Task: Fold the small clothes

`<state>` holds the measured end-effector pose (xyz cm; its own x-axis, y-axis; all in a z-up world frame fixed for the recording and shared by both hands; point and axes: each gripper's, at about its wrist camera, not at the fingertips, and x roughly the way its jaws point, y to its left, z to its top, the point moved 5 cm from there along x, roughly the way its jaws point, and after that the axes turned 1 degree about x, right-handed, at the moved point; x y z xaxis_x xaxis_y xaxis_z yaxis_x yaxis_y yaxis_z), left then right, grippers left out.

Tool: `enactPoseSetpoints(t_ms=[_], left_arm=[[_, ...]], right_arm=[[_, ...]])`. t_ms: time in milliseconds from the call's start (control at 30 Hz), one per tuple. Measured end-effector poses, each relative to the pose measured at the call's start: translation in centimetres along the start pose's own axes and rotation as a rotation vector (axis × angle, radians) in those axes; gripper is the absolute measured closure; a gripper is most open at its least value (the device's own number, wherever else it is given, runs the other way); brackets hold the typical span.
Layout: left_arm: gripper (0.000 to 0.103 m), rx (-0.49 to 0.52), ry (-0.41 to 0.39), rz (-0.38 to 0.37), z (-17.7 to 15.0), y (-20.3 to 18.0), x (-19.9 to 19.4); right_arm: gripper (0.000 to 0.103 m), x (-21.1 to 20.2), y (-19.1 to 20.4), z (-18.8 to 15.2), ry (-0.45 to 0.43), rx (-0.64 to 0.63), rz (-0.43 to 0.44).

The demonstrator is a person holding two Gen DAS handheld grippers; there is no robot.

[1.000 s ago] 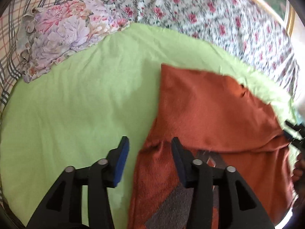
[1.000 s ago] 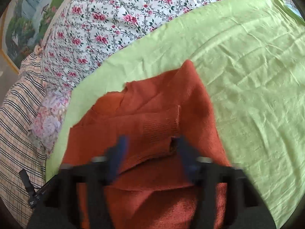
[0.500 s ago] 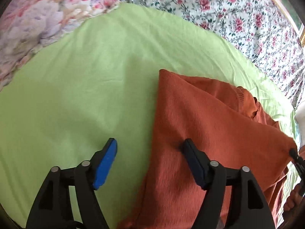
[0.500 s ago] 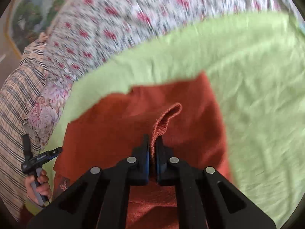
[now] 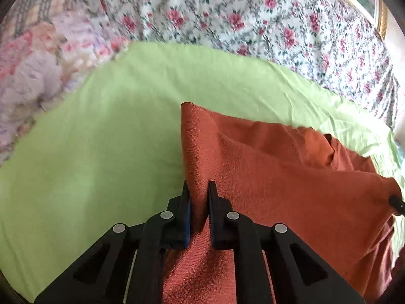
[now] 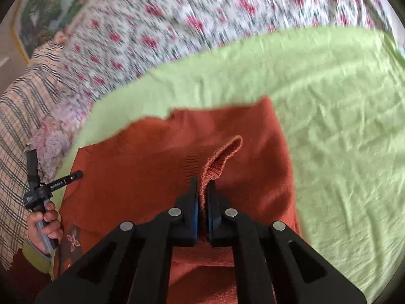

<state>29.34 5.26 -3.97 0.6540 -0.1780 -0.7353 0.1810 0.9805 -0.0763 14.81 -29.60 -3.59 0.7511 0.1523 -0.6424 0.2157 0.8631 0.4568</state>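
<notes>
A rust-orange knit sweater [image 5: 278, 190] lies on a light green sheet [image 5: 101, 152]. My left gripper [image 5: 198, 187] is closing its jaws on the sweater's left edge, and a fold of knit is pinched between the blue pads. In the right wrist view the sweater [image 6: 141, 167] fills the middle, and my right gripper [image 6: 202, 182] is shut on a ribbed cuff [image 6: 222, 157] that stands up in a loop. The left gripper's body [image 6: 38, 192] shows at that view's left edge, with a hand [image 6: 48, 225] around its handle.
A white quilt with red flowers [image 5: 253, 25] lies beyond the green sheet [image 6: 341, 139]. A pastel floral pillow [image 5: 38, 63] sits at the far left, with plaid cloth [image 6: 17, 126] next to it. A gold-framed picture [image 5: 379, 12] hangs behind.
My left gripper moved onto the sweater's left edge and went from wide open to pinching it. The right gripper closed on the ribbed cuff and lifted it into a loop.
</notes>
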Motion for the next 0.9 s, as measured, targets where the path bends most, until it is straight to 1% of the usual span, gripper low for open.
enactPoseSetpoints(t_ms=[33,67,133,167,200,233,267,333,367,400,433,500,567,600,700,733,800,867,900], left_arm=[[0.094,0.007,0.012,0.02,-0.2,0.0,0.5],[0.094,0.016,0.04,0.038,-0.4,0.0,1.4],[0.093,0.034,0.077,0.072,-0.8,0.0,2.8],[0.092,0.036,0.086,0.076,-0.8,-0.1,3.0],[0.091,0.03,0.085,0.075,-0.6,-0.1,2.7],[0.089,0.02,0.082,0.078,-0.5,0.0,2.2],[0.084,0.009,0.081,0.081,-0.4,0.3,1.5],[0.084,-0.016,0.089,0.074,-0.9,0.8,0.0],[0.083,-0.023,0.085,0.066,-1.4,1.1,-1.0],[0.082,-0.025,0.079,0.063,-2.1,1.3,-2.3],[0.078,-0.025,0.076,0.062,-2.9,1.6,-3.5],[0.073,-0.036,0.073,0.052,-5.0,2.1,-5.8],[0.064,-0.055,0.078,0.035,-7.3,2.7,-7.8],[0.063,-0.062,0.082,0.031,-8.6,3.0,-8.9],[0.059,-0.081,0.099,0.005,-12.2,3.8,-11.7],[0.056,-0.092,0.105,-0.008,-13.3,4.1,-12.5],[0.053,-0.113,0.114,-0.049,-15.6,4.8,-14.3],[0.047,-0.123,0.121,-0.085,-17.5,5.7,-15.7],[0.045,-0.13,0.124,-0.102,-18.5,6.0,-16.3]], right_arm=[[0.097,0.1,0.1,0.1,0.0,-0.012,-0.019],[0.097,0.7,0.1,0.0,0.023,-0.026,-0.046],[0.097,2.8,-0.5,-0.9,0.096,-0.049,-0.109],[0.096,3.9,-0.8,-1.5,0.139,-0.046,-0.125],[0.096,4.4,-1.1,-1.9,0.163,-0.038,-0.129],[0.095,4.1,-1.3,-1.9,0.154,-0.025,-0.129],[0.089,3.5,-1.4,-1.8,0.146,-0.013,-0.133],[0.087,2.3,-1.7,-1.6,0.126,0.002,-0.151],[0.087,1.5,-1.9,-1.7,0.116,0.012,-0.146],[0.087,0.7,-2.0,-1.7,0.109,0.024,-0.13],[0.086,-0.5,-2.3,-1.8,0.099,0.038,-0.113],[0.081,-2.4,-2.6,-2.4,0.086,0.038,-0.11],[0.072,-3.8,-2.8,-3.2,0.084,0.041,-0.095],[0.071,-4.8,-2.9,-4.0,0.088,0.041,-0.084],[0.07,-6.6,-2.8,-5.6,0.099,0.035,-0.066],[0.07,-7.2,-2.7,-6.3,0.104,0.037,-0.05],[0.069,-8.6,-2.7,-7.7,0.116,0.037,-0.014],[0.067,-9.6,-2.7,-8.9,0.119,0.034,0.007],[0.067,-10.3,-2.8,-9.7,0.122,0.031,0.017]])
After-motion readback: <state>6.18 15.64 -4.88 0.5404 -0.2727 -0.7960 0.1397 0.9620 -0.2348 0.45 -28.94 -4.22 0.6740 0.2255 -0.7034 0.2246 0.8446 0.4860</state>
